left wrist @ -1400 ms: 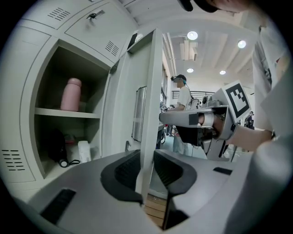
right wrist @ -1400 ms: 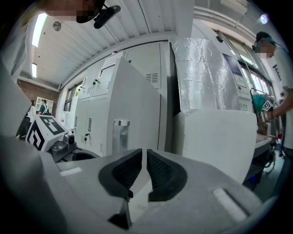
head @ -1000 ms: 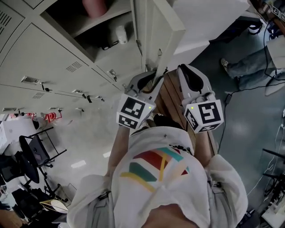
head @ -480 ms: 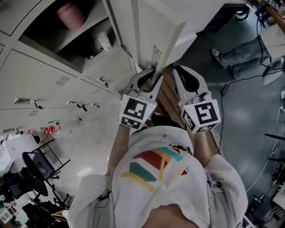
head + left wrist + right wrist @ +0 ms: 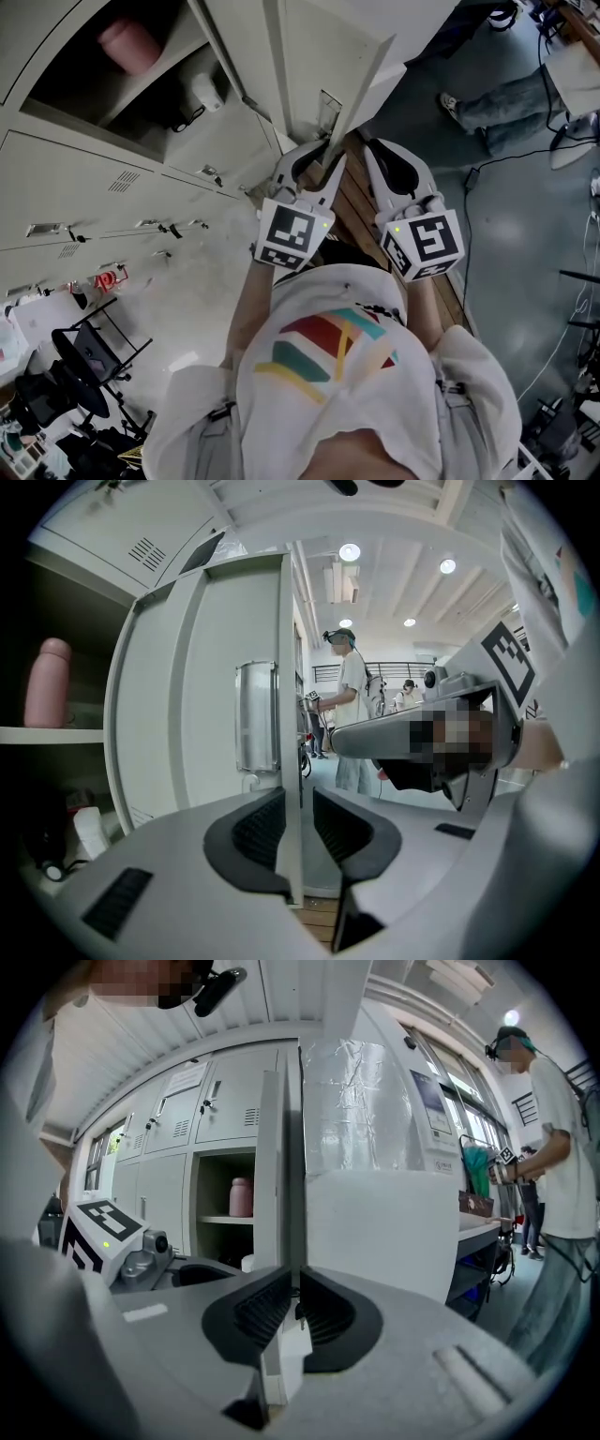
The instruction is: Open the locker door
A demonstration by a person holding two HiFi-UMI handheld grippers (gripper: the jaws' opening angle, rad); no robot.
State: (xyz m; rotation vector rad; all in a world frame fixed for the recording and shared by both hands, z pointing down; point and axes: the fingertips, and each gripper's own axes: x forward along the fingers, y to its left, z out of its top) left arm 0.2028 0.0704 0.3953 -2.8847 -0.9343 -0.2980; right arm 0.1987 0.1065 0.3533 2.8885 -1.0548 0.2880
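The pale grey locker door (image 5: 319,56) stands swung out from the open locker, edge-on to me. My left gripper (image 5: 323,161) straddles the door's free edge. In the left gripper view the edge (image 5: 289,761) runs between the jaws of this gripper (image 5: 298,822); the left pad lies against it and a slit of daylight shows at the right pad. My right gripper (image 5: 372,150) sits just to the right. In its own view the gripper (image 5: 298,1302) has its pads closed tight on the thin door edge (image 5: 281,1147). A pink bottle (image 5: 128,44) stands on the locker's shelf.
A wooden bench (image 5: 356,211) runs under both grippers. Closed lockers (image 5: 84,187) fill the left side, and a black chair (image 5: 84,361) stands low at the left. A person's legs (image 5: 506,98) and floor cables lie at the right. Another person (image 5: 553,1147) stands nearby.
The door has swung wider with both grippers on its edge. The locker opening and pink bottle have slid left in the head view. Neither gripper's jaws have visibly changed.
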